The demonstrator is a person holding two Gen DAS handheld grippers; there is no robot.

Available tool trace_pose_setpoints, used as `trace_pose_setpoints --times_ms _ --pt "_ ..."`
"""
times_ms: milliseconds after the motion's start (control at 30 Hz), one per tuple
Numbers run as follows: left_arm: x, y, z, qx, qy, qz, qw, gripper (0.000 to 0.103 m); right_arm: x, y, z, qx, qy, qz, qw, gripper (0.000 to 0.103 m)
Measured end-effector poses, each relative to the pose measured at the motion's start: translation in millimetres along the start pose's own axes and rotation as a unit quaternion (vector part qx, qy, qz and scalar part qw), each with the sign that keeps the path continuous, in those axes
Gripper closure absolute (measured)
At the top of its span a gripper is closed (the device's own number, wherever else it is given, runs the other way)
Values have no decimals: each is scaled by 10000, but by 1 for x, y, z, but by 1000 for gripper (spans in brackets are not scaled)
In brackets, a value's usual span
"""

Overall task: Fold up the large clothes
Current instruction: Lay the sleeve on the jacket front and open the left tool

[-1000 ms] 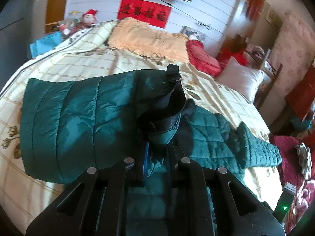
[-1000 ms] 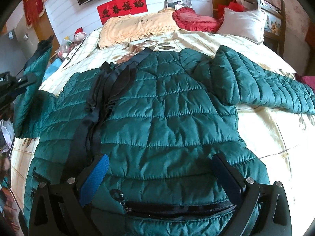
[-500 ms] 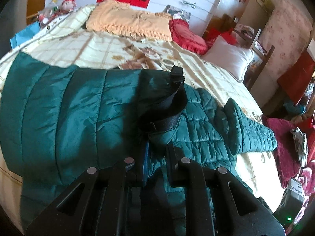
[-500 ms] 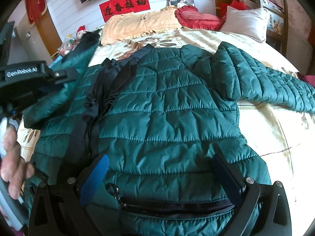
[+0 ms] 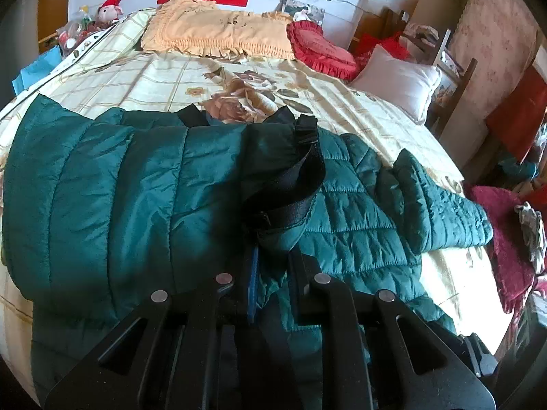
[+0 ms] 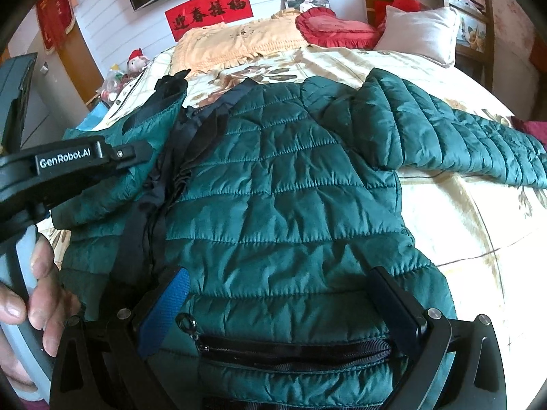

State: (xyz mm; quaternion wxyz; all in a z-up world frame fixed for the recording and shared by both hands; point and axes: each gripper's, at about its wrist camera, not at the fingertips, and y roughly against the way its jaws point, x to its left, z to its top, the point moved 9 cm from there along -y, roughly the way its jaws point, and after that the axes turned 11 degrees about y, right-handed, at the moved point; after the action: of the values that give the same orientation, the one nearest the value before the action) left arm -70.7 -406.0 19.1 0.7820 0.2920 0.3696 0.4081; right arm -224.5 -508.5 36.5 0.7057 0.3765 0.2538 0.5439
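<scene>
On the left, your left gripper [image 5: 270,266] is clamped narrow on the cuff of the green jacket's left sleeve [image 5: 102,198], holding it lifted over the jacket's left side. The jacket [image 6: 287,188] lies front-up across the middle of the floral bedspread [image 6: 461,225], collar toward the far pillows. Your right gripper [image 6: 287,300] stands wide above the near hem, with the other sleeve [image 6: 461,136] stretched out to the right.

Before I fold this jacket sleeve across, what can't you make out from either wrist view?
- Left wrist view: how much sleeve cuff the left tool pinches; fabric hides the fingertips.
- Right wrist view: the jacket hem, cut off below the right tool.
- Right wrist view: the left sleeve's underside, behind the left tool's body.
- Either view: the jacket's back, against the bed.
</scene>
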Motion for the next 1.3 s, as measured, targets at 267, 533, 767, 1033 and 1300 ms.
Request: trace_pose_setpoints --times_ms 267,533,767,1033,1300 --pt "-2 0 -1 -38 -96 45 9999 90 -1 -2 -3 65 -39 31 10000 0" --pt "-4 -2 -5 57 -51 -68 9999 89 -2 -2 -3 79 -66 88 9999 0" --pt "-4 -2 -7 442 352 -787 9953 52 -2 -1 -4 87 -107 142 9998 0" --pt "23 43 14 166 723 -1089 9913 42 1 8 1 16 -78 28 10000 0" --pt "100 82 27 -396 760 -363 9957 42 11 23 17 -237 222 -254 9992 0"
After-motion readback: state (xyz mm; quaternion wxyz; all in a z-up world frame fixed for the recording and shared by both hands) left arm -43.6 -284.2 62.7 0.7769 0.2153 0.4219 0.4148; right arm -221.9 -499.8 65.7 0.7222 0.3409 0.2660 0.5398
